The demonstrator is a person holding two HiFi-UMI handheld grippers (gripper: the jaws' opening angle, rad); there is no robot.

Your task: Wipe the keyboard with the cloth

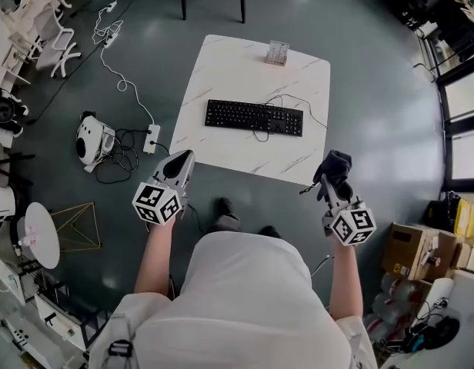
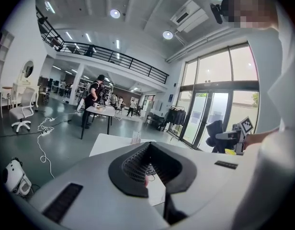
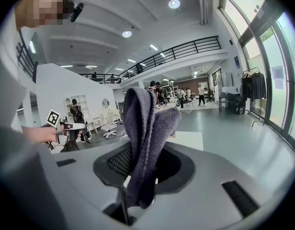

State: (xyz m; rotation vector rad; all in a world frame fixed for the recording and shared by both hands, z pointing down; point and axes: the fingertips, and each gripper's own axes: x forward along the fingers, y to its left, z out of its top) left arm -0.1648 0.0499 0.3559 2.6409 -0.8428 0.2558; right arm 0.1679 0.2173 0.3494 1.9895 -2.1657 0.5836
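Cloth (image 3: 146,143), dark knitted: looking soft, light and limp, it is standing bunched out of the right gripper (image 1: 330,186), whose jaws are clamping its lower fold. It is likely compressing easily and dragging on keys; a hold low on the bunch is leaving loose fabric free for wiping. Keyboard (image 1: 254,118), black, corded: lying flat on the white table (image 1: 221,68), well ahead of both grippers. Left gripper (image 1: 182,162): jaws pressing together, carrying nothing.
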